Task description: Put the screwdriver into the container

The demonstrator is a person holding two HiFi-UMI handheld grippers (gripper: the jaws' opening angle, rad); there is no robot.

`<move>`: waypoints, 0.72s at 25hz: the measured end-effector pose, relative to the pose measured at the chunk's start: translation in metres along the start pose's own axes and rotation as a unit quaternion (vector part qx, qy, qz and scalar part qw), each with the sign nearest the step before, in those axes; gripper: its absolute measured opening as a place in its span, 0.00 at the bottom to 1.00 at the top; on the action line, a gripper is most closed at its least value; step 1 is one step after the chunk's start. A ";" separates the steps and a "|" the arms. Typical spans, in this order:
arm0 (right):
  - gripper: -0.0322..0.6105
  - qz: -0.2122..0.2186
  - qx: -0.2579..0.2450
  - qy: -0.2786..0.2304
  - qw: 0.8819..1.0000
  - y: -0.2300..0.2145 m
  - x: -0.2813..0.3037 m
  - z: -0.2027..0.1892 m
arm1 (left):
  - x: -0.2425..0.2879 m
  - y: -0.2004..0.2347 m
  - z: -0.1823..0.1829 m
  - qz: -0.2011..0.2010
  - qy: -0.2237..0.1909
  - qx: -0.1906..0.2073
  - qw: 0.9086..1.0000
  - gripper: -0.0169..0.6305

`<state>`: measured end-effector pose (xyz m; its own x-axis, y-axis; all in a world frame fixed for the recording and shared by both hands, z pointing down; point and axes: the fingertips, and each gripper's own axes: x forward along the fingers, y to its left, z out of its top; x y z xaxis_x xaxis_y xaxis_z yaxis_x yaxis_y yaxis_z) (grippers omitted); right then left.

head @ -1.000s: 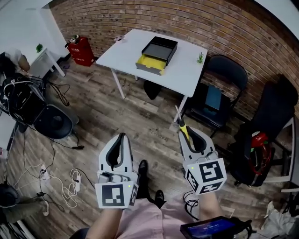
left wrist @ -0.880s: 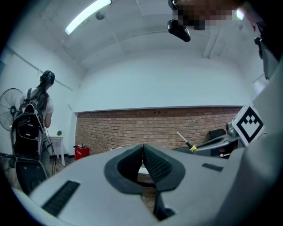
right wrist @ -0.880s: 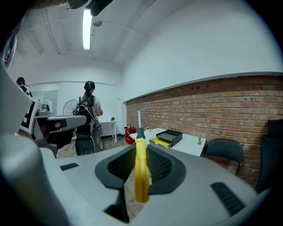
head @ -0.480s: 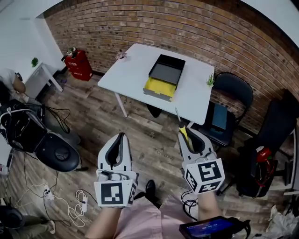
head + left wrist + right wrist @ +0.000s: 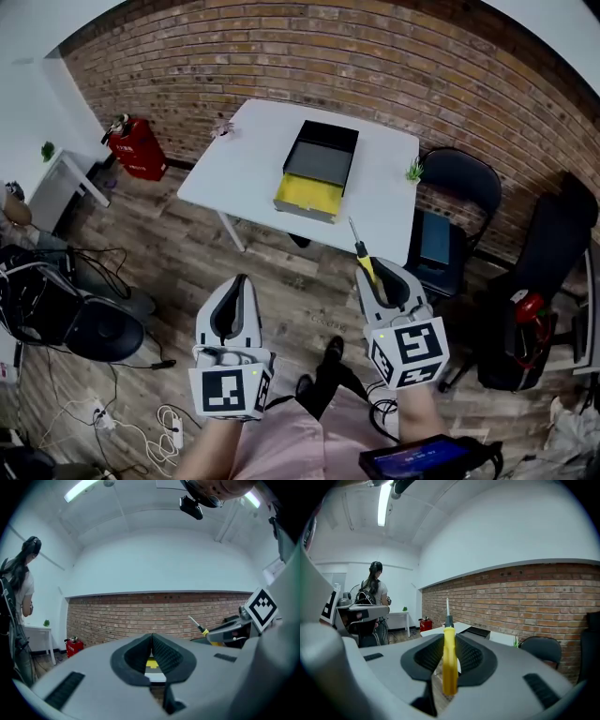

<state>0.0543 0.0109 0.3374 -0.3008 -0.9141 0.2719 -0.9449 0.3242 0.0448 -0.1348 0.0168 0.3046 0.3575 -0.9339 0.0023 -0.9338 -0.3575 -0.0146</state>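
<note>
Gripping the screwdriver point(image 5: 449, 660) by its yellow handle, the right gripper point(image 5: 375, 269) hangs over the wood floor point(image 5: 281, 272) at about 5 o'clock in the head view, its jaws pressed against the handle from both sides. The handle stands upright between them, with the black collar and bare metal shaft sticking out past the jaw tips and leaning toward 11 o'clock. The left gripper point(image 5: 242, 281) hangs beside it at about 7 o'clock, level with it and apart from it; its own view shows the jaws drawn together, their pads meeting with nothing between them. The container point(image 5: 317, 169), a black box with a yellow section at its near end, sits on the white table point(image 5: 239, 155) at 12 o'clock, well apart from both tools and from the screwdriver's tip. A red fire extinguisher point(image 5: 131, 148) stands against the brick wall point(image 5: 394, 66) at 10 o'clock, and a black chair point(image 5: 461, 187) stands just beside the table at 2 o'clock. A small green plant point(image 5: 413, 172) rests near the table's right edge.
</note>
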 end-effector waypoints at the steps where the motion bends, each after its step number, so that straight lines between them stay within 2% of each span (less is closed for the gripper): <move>1: 0.18 -0.002 0.002 0.002 1.000 -0.004 0.005 -0.001 | 0.007 -0.001 -0.002 -0.003 0.003 0.001 1.000 0.05; 9: 0.18 -0.009 0.023 0.024 0.999 -0.048 0.066 -0.013 | 0.086 0.001 -0.024 -0.018 0.030 0.008 0.999 0.05; 13: 0.18 0.001 0.031 0.041 0.999 -0.071 0.109 -0.018 | 0.132 0.006 -0.033 -0.015 0.044 0.007 0.999 0.05; 18: 0.18 0.018 0.031 0.039 0.999 -0.100 0.162 -0.006 | 0.191 0.011 -0.031 -0.005 0.045 0.008 0.999 0.05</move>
<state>0.1011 -0.1678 0.3829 -0.3260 -0.8799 0.3456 -0.9407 0.3383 -0.0259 -0.0775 -0.1656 0.3362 0.3639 -0.9268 0.0923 -0.9294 -0.3679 -0.0294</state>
